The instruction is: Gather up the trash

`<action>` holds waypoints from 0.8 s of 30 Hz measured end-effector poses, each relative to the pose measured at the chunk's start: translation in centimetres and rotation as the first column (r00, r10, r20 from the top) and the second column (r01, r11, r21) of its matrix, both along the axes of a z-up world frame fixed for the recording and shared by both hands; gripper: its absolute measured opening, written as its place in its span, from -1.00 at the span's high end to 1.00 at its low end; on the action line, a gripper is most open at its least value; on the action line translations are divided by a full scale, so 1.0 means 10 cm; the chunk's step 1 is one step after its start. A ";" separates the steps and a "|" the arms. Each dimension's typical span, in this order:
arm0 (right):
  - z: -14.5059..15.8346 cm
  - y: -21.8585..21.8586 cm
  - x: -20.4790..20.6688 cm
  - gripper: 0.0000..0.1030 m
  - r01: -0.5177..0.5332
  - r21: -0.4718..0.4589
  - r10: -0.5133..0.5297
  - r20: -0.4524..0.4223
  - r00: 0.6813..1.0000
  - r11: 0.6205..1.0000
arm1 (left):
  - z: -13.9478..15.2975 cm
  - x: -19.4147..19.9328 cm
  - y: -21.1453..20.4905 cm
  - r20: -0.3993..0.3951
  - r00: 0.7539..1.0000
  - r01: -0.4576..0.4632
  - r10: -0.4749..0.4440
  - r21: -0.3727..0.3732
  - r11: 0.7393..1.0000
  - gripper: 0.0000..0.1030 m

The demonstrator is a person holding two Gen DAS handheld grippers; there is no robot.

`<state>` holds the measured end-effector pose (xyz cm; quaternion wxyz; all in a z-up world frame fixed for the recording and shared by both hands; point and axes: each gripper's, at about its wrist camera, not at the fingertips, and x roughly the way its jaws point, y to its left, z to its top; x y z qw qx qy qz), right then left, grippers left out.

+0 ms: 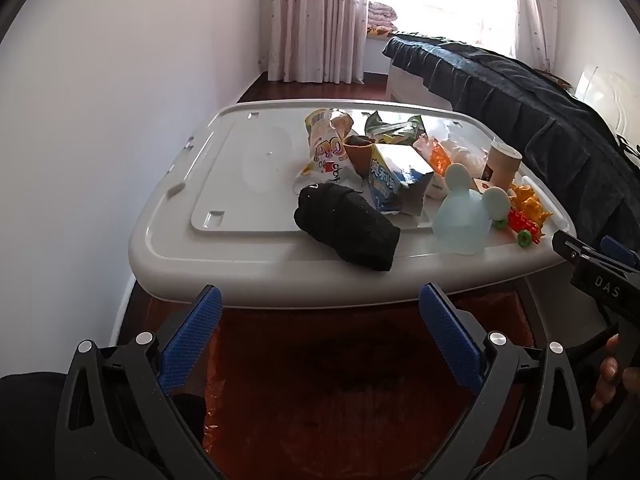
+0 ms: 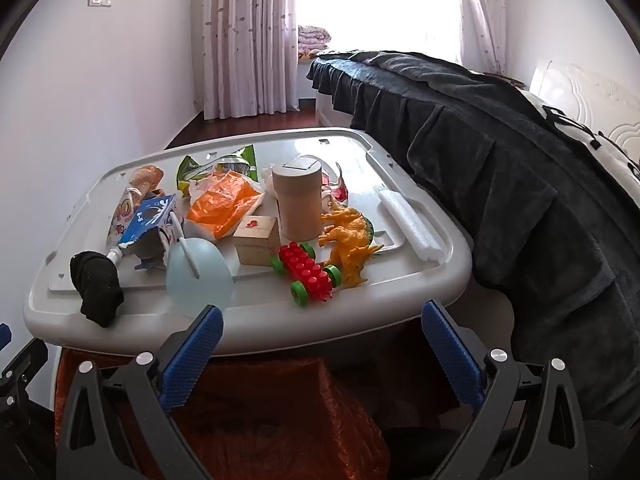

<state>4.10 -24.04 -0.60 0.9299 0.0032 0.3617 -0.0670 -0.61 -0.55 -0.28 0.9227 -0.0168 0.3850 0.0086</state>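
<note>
Both grippers hang nearest the lens, over an orange-red bag [image 2: 256, 408] below the near edge of the work surface. Left gripper [image 1: 320, 332]: jaws spread fully, nothing between the blue pads. Right gripper [image 2: 322, 340]: likewise wide apart and empty.

Room: white walls, patterned curtains [image 2: 248, 36] at a bright window, dark wood floor. A bed under a dark blanket [image 2: 500, 184] runs along the right side, just beside the work surface.

Surface: the pale grey lid [image 1: 240, 184] of a large storage bin.

Trash lies in a loose pile across the lid's middle and far part, with no shared direction. Blue torn carton [image 1: 400, 180]: lies on its side, long axis running from the far left toward the near right in the left view. Yellow-white snack wrapper [image 1: 326, 148]: crumpled, long axis running away from the camera. Orange plastic bag [image 2: 224, 204]: flattened, crumpled. Green wrapper [image 2: 224, 160]: at the far side.

Other items, near edge: black sock [image 1: 348, 232], pale blue balloon-like toy [image 2: 200, 276], brown cylinder [image 2: 298, 200] upright, wooden block [image 2: 256, 240], yellow dinosaur [image 2: 350, 240], red brick car [image 2: 306, 272].
</note>
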 end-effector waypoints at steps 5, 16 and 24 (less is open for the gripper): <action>-0.01 0.01 -0.02 -0.90 -0.004 -0.011 0.004 0.006 1.000 1.000 | -0.03 0.06 0.08 -0.015 1.000 -0.006 0.005 -0.016 1.000 -0.87; -0.01 0.03 -0.01 -0.90 -0.017 -0.007 0.017 0.002 1.000 1.000 | -0.06 0.07 0.10 -0.022 1.000 -0.007 0.006 -0.012 1.000 -0.87; -0.02 0.04 -0.01 -0.90 -0.024 -0.011 0.024 0.003 1.000 1.000 | -0.06 0.08 0.10 -0.025 1.000 -0.013 0.013 -0.009 1.000 -0.87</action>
